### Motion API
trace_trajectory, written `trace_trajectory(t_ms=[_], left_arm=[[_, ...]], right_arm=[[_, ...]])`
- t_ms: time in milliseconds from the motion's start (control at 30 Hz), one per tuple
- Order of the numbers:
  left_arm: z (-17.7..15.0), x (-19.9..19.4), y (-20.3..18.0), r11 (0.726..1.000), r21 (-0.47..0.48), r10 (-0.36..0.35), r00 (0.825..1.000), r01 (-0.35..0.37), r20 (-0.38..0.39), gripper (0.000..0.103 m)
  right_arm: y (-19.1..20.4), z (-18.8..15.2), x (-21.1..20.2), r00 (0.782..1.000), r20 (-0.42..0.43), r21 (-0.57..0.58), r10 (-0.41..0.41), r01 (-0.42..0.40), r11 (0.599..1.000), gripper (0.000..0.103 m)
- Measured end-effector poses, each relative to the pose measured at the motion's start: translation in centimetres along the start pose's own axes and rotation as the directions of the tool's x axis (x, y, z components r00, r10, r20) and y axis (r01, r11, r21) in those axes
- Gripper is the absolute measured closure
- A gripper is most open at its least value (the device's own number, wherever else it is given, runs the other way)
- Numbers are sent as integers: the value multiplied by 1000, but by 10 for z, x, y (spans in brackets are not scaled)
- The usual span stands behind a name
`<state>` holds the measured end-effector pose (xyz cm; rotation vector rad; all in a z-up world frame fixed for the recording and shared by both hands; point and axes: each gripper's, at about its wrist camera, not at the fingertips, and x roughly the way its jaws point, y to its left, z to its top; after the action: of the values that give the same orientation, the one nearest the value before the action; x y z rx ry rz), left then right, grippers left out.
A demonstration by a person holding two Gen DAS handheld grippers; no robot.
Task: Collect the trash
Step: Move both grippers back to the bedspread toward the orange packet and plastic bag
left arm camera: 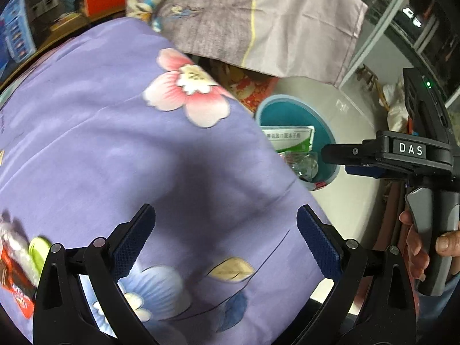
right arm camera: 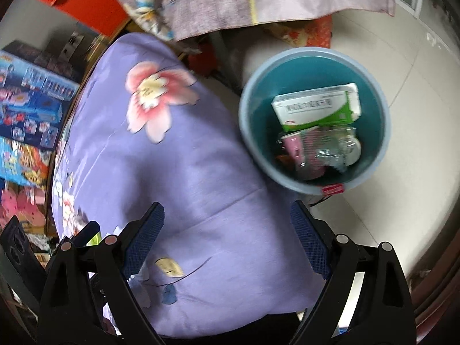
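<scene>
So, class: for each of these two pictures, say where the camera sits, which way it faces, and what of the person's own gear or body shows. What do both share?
Left wrist: on the left gripper, facing steeply down at the purple flowered bedsheet; its open blue-padded fingers, the right gripper and a hand show.
Right wrist: on the right gripper, facing steeply down at the round blue plastic bin; its open fingers show.
Shared: sheet, bin, green-and-white carton.

Both wrist views steeply downward, near purple sheet (left arm camera: 120,143); sharing bin (right arm camera: 313,120)
</scene>
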<state>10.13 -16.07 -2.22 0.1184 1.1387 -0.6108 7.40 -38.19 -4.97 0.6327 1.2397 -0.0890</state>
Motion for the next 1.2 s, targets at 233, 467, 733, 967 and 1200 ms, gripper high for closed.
trace_trajectory(t_ms=[233, 467, 733, 967, 1200], left_arm=[[-28, -26, 43, 997, -80, 10, 999, -7, 32, 4], [-64, -57, 101, 979, -198, 66, 996, -53, 58, 4], [-109, -107, 189, 904, -404, 192, 977, -139, 95, 4], [-141, -118, 246, 809, -555, 270, 962, -196, 53, 4], [-139, -101, 255, 797, -566, 270, 963, -212, 18, 4]], right_arm=[[49, -23, 15, 999, -38, -68, -14, 11, 998, 18], [105, -45, 39, 996, -94, -154, -13, -1, 988, 18], [167, -72, 71, 985, -170, -274, -26, -22, 961, 18], [194, -86, 93, 976, -214, -321, -43, -29, 947, 18], [211, -90, 102, 971, -229, -343, -60, -23, 939, 18]])
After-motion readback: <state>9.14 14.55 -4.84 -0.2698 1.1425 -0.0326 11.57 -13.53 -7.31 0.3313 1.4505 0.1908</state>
